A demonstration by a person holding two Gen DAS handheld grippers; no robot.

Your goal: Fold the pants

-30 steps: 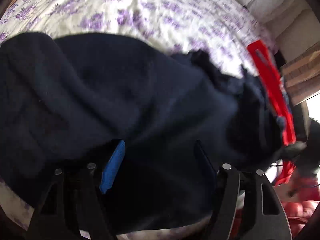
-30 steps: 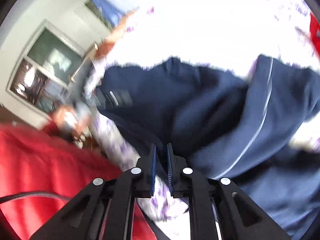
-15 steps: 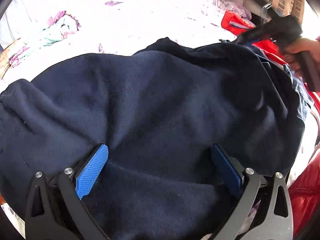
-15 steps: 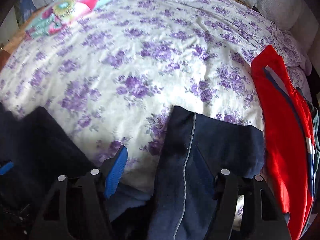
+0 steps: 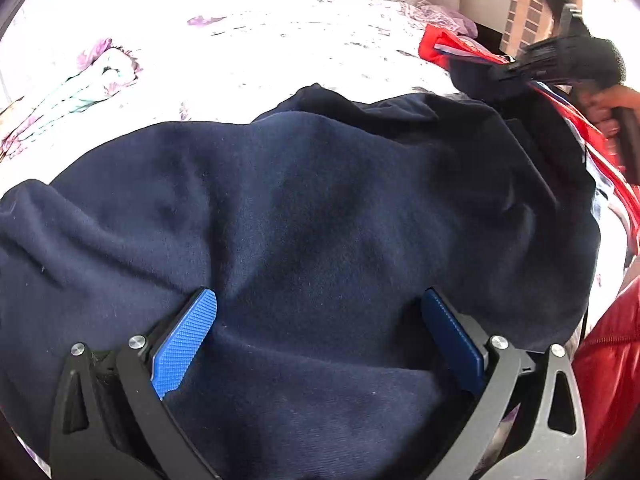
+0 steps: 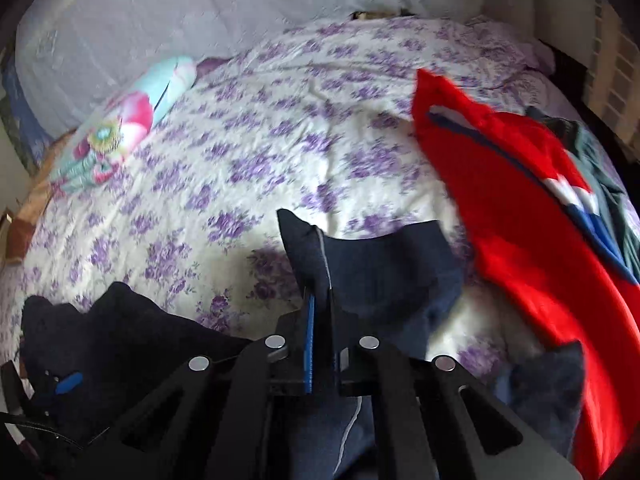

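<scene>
The dark navy pants (image 5: 320,208) lie bunched on the floral bed and fill most of the left wrist view. My left gripper (image 5: 320,320) is open, its blue pads spread wide with the navy cloth lying between and under them. My right gripper (image 6: 320,312) is shut on a raised edge of the pants (image 6: 384,264), by a thin pale seam line. The right gripper also shows in the left wrist view (image 5: 560,60), held by a hand at the pants' far right end. The left gripper shows in the right wrist view's bottom left corner (image 6: 68,384).
The bed sheet (image 6: 280,140) is white with purple flowers. A red garment with white and blue stripes (image 6: 532,216) lies to the right of the pants. A folded pink and teal cloth (image 6: 128,128) lies far left. A pale headboard (image 6: 200,12) stands behind.
My right gripper, open half a second ago, has closed on the pants' edge and lifted it. My left gripper stays open over the cloth with little movement.
</scene>
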